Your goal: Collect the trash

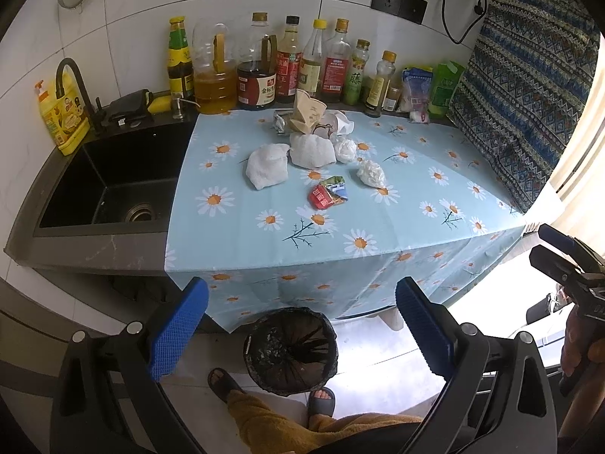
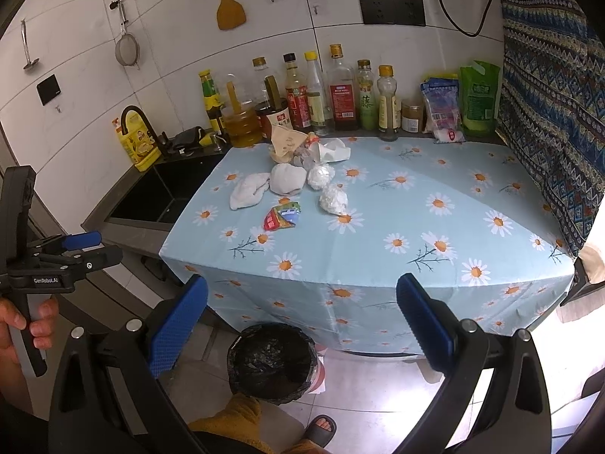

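Note:
Trash lies on the daisy tablecloth (image 1: 416, 204) (image 2: 435, 212): crumpled white tissues (image 1: 266, 164) (image 2: 249, 189), plastic wads (image 1: 371, 173) (image 2: 333, 199), a red snack wrapper (image 1: 328, 193) (image 2: 283, 217) and a brown paper bag (image 1: 308, 111) (image 2: 285, 143) near the bottles. A bin with a black liner (image 1: 290, 352) (image 2: 271, 363) stands on the floor in front of the counter. My left gripper (image 1: 302, 325) hovers open above the bin, nothing between its blue pads. My right gripper (image 2: 302, 321) is open too, held back from the counter's front edge.
Several sauce and oil bottles (image 1: 264, 64) (image 2: 321, 94) line the back wall. A black sink (image 1: 109, 185) with a tap lies left of the cloth. A patterned fabric (image 1: 529, 87) hangs at right. The person's sandalled feet (image 1: 321, 401) stand beside the bin.

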`<state>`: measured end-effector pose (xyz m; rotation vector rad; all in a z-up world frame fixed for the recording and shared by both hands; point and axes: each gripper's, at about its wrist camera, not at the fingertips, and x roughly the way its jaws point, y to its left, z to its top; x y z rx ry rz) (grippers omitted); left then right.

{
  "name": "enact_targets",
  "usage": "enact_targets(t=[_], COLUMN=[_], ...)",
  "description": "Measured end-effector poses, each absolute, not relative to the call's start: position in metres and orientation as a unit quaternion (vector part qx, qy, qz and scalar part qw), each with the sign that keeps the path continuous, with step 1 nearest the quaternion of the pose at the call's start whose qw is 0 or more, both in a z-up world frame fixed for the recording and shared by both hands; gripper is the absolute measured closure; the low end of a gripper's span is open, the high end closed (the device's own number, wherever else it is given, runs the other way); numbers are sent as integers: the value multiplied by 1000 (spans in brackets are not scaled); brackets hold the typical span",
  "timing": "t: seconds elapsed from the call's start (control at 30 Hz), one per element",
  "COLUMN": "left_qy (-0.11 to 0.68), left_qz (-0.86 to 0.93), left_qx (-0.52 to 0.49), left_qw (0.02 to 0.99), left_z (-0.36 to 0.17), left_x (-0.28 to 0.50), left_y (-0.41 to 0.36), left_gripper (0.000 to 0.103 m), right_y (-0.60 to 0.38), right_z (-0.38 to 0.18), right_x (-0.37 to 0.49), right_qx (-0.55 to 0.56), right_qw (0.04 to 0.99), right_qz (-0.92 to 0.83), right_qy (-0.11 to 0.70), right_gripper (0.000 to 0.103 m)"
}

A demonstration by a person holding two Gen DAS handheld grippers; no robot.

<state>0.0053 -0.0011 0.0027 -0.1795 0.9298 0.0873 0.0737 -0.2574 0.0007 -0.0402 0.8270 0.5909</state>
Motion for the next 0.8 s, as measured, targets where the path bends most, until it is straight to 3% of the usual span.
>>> enact_targets(t=[0.8], left_qy=[446], left_qz=[40], left_qx=[-118], left_qw=[886], left_z=[4], left_x=[3], left_y=[7], left_gripper=[7], right_y=[-252], right_z=[4], right_x=[89], right_qx=[-19], right_qw=[867], right_qz=[290], right_qy=[405], right_gripper=[4])
